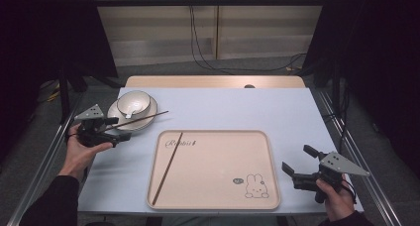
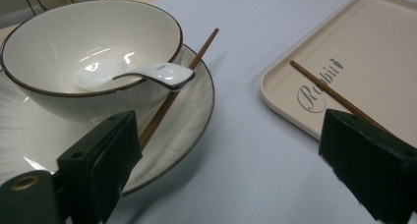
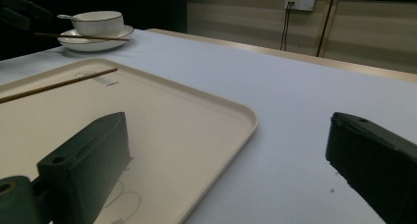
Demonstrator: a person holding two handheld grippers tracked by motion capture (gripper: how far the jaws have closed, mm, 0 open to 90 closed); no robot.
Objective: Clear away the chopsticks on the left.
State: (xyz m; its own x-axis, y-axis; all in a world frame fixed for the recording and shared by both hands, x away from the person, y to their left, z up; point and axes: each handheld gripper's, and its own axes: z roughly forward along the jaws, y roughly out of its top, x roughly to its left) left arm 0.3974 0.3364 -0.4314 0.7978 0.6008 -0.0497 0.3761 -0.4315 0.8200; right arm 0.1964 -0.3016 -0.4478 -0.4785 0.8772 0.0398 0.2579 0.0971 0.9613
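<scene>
The left gripper (image 1: 116, 127), jaws wide and holding nothing, reaches for the chopstick (image 2: 169, 100) resting on the plate (image 2: 196, 111) just inside its left pad; next, close on it. The right gripper (image 1: 296, 161) waits open and empty beside the tray (image 1: 272, 186), where another chopstick (image 1: 167, 167) lies.
</scene>
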